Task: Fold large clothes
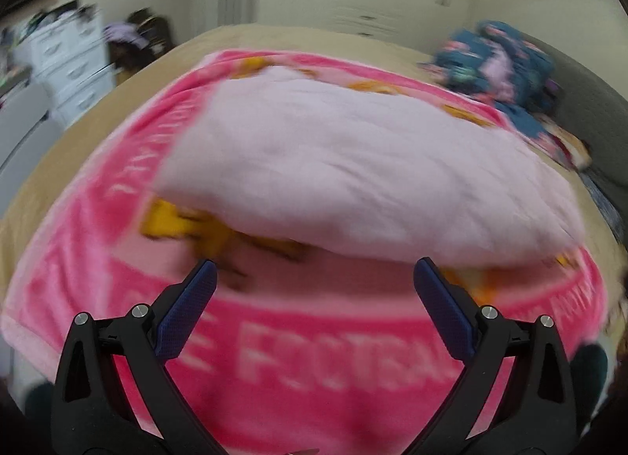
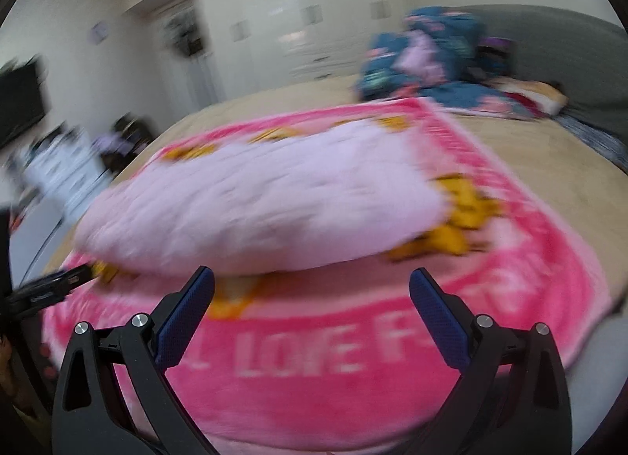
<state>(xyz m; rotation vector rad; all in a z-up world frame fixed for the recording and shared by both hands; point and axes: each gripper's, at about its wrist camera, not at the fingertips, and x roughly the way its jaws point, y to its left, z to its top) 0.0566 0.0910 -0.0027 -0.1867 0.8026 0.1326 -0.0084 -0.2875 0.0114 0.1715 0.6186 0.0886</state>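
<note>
beige bed [image 1: 98, 110], broad and smooth, spread beneath and beyond both grippers. grey padded headboard [image 2: 549, 47], curved, far ahead to the right of the right gripper. pink blanket [image 1: 314, 337], plush fleece with a darker pink border, blurred white lettering and yellow figures, laid flat on the bed directly under and ahead of both grippers. pale lilac folded garment [image 1: 353, 164], soft, fuzzy, pillow-like in bulk, resting on the blanket's middle just ahead of the fingertips of both grippers, near edge rounded. blue floral bundle [image 2: 424, 59], crumpled, far ahead near the headboard. white drawer unit [image 1: 74, 59], far ahead to the left. left gripper [image 1: 314, 272]: black frame, blue dimpled pads [image 1: 188, 313], jaws spread wide, nothing between them, poised above the blanket. right gripper [image 2: 312, 280]: same build, jaws likewise spread and empty. left gripper's dark tip [image 2: 51, 286] seen at the left of the right wrist view, beside the garment's edge; contact cannot be told through blur.
</note>
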